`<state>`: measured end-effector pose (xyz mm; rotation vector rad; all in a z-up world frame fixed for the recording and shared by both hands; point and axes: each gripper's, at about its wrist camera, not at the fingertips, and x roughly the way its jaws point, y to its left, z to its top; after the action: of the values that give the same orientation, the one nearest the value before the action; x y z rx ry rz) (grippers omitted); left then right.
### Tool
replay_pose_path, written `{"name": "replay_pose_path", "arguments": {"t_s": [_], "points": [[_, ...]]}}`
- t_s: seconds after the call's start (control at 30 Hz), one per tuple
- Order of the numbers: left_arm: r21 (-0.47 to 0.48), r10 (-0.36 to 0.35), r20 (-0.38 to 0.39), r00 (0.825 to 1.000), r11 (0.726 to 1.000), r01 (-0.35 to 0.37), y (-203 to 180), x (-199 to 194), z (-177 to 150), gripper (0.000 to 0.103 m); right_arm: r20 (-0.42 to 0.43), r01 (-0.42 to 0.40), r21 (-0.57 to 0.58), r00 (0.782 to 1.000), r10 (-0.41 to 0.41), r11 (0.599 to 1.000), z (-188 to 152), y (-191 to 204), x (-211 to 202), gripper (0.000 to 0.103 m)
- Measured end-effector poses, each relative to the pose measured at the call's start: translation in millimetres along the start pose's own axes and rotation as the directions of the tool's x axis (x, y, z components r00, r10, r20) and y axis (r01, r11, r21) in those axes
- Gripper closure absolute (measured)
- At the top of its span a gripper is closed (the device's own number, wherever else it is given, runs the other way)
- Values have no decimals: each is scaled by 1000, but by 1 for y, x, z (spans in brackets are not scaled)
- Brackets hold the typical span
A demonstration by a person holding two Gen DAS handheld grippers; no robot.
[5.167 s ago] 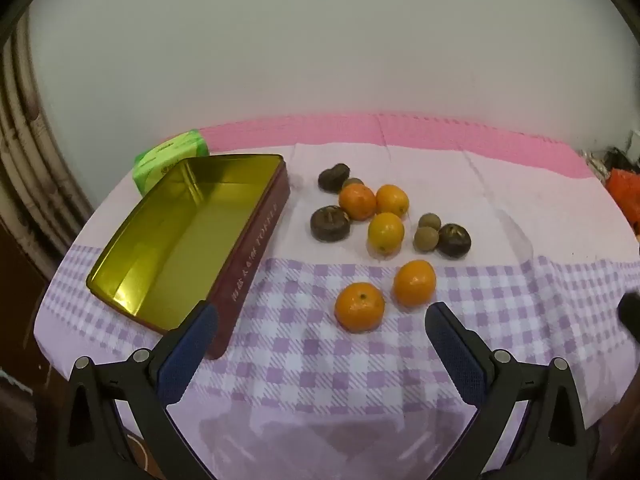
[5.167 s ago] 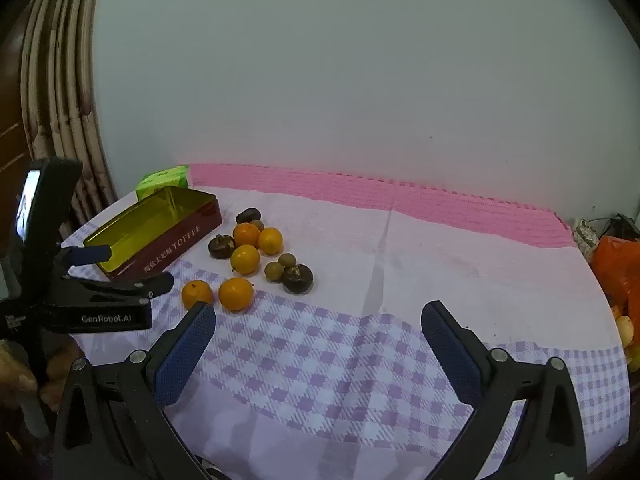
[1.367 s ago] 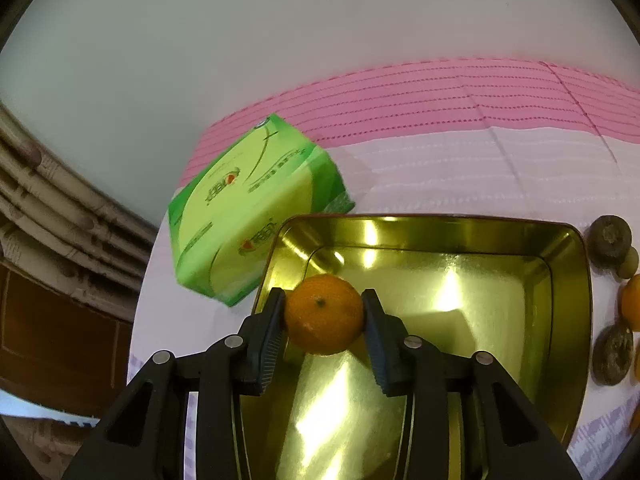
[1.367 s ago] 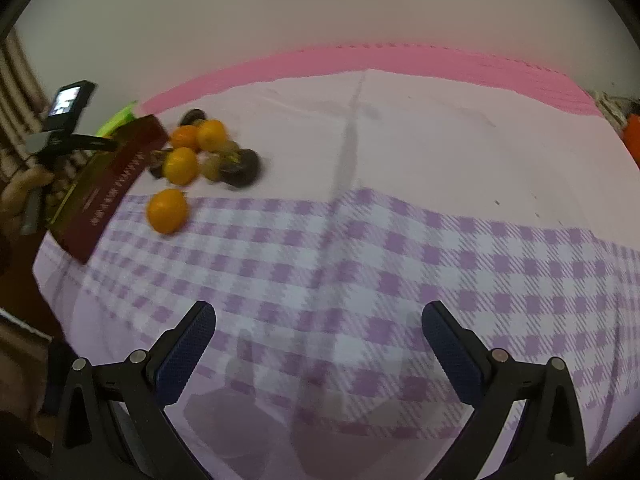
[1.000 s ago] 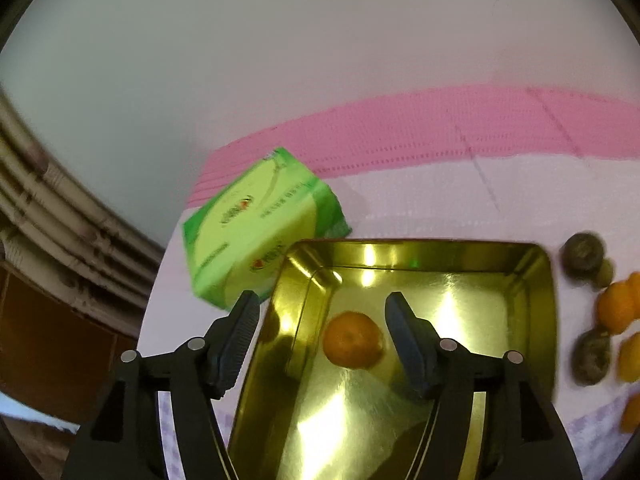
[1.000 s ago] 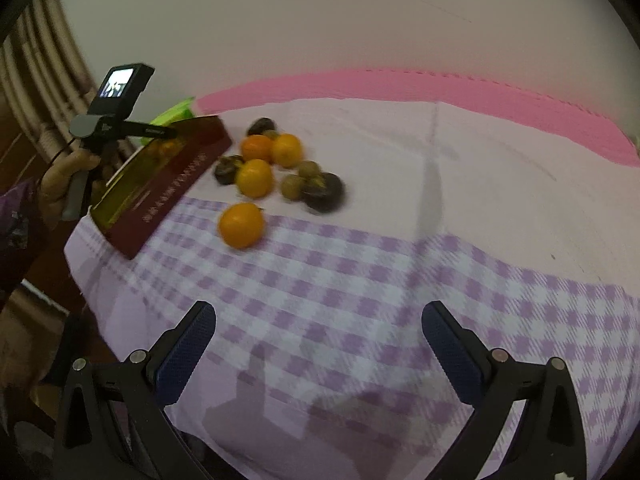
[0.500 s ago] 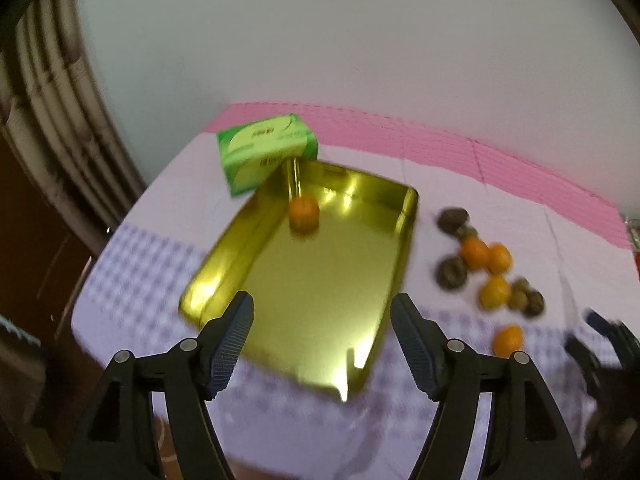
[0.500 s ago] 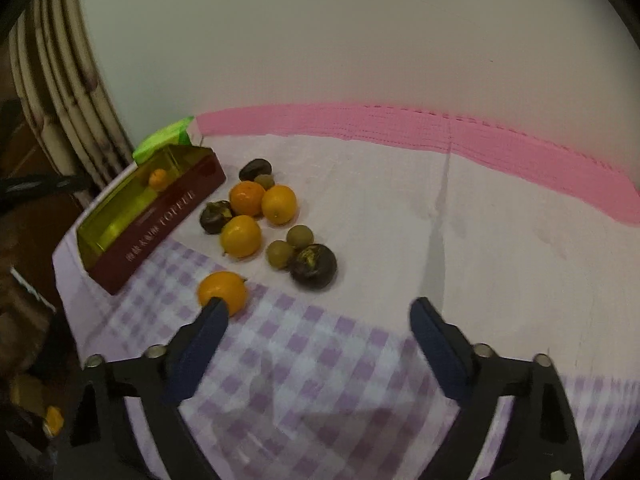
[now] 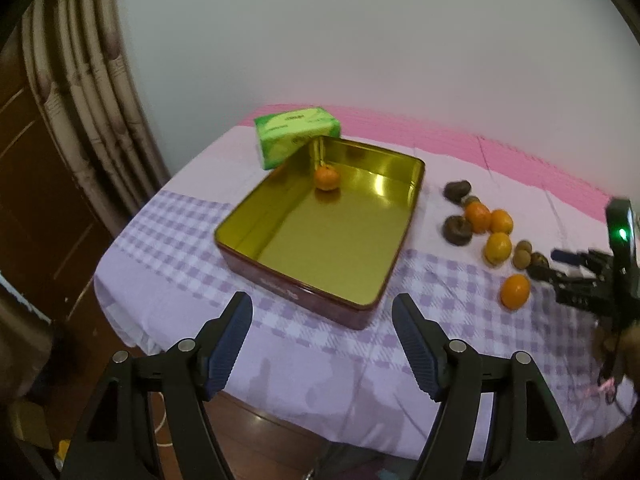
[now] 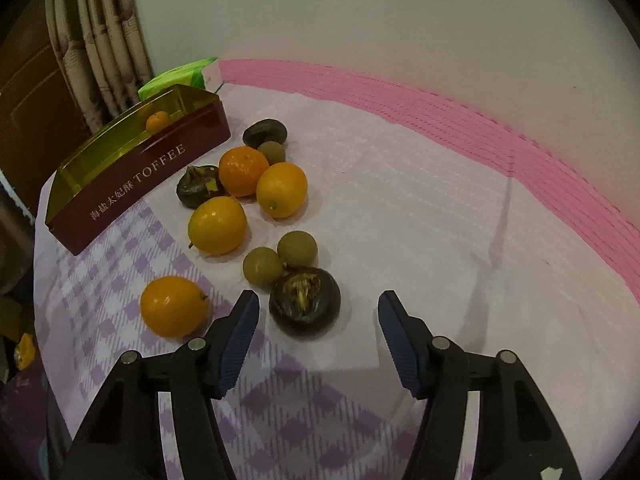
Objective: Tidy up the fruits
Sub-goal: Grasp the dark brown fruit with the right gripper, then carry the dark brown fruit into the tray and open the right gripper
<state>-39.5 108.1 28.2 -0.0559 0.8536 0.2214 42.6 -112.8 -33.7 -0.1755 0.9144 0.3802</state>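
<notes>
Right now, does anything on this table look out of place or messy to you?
Nothing is spilled or damaged. The odd part is the imbalance: only one orange sits in the gold tin, in its far corner, while the other fruits lie loose on the cloth beside it. Both grippers are open and empty.

Light: I read dim, warm indoor light.
Glare: bright patches inside the gold tin (image 9: 332, 236).
Edges: fisheye bending, black corners.
Blur: softness toward three o'clock, left view.

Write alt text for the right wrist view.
The open right claw hovers just short of a dark mangosteen, with oranges and longans scattered on the checked tablecloth. Behind them, a toffee tin holds one mandarin.
</notes>
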Motion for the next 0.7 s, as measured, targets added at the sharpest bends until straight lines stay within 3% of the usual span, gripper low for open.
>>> {"name": "replay_pose_path", "arguments": {"t_s": [0.03, 0.07, 0.1, 0.23, 0.37, 0.53, 0.7], "points": [[21, 8, -3, 1000, 1000, -8, -3, 2, -2, 30, -20, -12, -6, 1000, 12, 1000, 1, 0, 4, 49], [29, 14, -7, 1000, 999, -14, -6, 5, -2, 30, -38, -50, -1, 998, 50, 999, 2, -1, 8, 64], [31, 14, -10, 1000, 999, -13, -7, 7, -1, 30, -29, -41, -7, 999, 41, 999, 3, 1, 6, 68], [2, 17, 27, 999, 1000, -17, -3, 2, 2, 30, -34, -25, 47, 999, 26, 999, -2, -4, -2, 68], [-38, 34, 53, 998, 999, -32, 4, -2, 5, 28, 41, -65, 117, 997, 60, 991, 3, -4, -41, 68], [-84, 34, 38, 999, 996, -30, 15, -2, 8, 27, 128, -146, 25, 982, 142, 989, 58, 36, -77, 68], [-115, 58, 49, 997, 992, -53, 25, -4, 11, 27, 123, -210, -65, 969, 216, 976, 120, 93, -59, 68]]}}
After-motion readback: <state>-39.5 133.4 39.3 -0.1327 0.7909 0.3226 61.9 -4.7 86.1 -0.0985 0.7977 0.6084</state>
